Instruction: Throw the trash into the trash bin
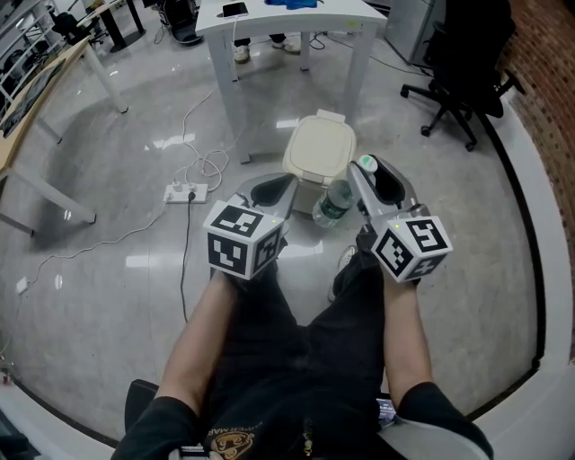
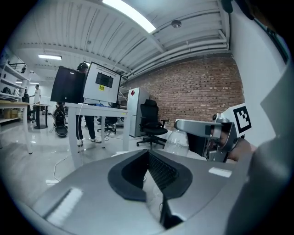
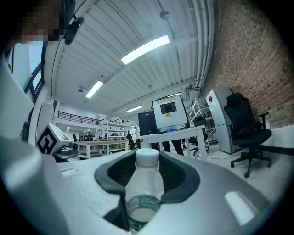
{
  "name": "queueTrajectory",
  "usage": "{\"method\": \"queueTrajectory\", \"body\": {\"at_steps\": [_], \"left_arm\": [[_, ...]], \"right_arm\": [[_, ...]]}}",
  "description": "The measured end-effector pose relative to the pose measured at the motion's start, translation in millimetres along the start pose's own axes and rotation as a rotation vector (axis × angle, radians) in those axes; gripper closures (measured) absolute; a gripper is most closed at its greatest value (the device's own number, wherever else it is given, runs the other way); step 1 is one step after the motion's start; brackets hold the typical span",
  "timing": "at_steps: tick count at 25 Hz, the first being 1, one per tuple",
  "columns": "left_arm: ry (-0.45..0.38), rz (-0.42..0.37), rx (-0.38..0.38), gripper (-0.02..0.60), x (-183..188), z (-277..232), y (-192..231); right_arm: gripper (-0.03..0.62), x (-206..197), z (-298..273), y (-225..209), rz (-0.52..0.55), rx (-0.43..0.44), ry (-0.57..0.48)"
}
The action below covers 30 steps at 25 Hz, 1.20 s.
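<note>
Underfoot, head view: the bin [image 1: 319, 153] stands on the floor ahead with its lid down, just beyond both grippers. The table [image 1: 269, 27] is behind it, the power strip [image 1: 186, 191] lies to the left, and the chair [image 1: 463, 63] is well apart. I judge the shut lid to be the only obstacle.

Left gripper view: my left gripper [image 2: 148, 153] has its jaws closed tip to tip, with nothing between them.

Right gripper view: my right gripper [image 3: 147, 167] clamps the bottle [image 3: 143, 193] by its labelled body, cap forward. It is clear and looks empty, so I judge it light, thin-walled and liable to dent or slip. The body hold is sound.
</note>
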<state>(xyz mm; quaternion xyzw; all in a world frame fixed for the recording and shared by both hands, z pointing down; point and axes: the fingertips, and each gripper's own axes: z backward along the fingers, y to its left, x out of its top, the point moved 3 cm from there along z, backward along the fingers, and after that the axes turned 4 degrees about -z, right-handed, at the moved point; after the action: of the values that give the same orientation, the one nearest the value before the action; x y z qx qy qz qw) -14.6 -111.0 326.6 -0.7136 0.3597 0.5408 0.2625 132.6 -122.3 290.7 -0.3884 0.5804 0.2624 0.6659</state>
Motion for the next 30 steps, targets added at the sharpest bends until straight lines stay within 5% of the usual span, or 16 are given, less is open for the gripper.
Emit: {"method": "queueTrajectory", "body": {"at_steps": [16, 30], "left_arm": [[0.149, 0.019, -0.002, 0.574, -31.6, -114.1, 42.1], [0.427, 0.078, -0.024, 0.574, -162.2, -213.0, 57.1]], "right_arm": [[0.434, -10.9, -86.4, -86.9, 0.002, -0.007, 0.036], [0.435, -22.6, -105.7, -135.8, -0.012, -0.041, 0.04]]}}
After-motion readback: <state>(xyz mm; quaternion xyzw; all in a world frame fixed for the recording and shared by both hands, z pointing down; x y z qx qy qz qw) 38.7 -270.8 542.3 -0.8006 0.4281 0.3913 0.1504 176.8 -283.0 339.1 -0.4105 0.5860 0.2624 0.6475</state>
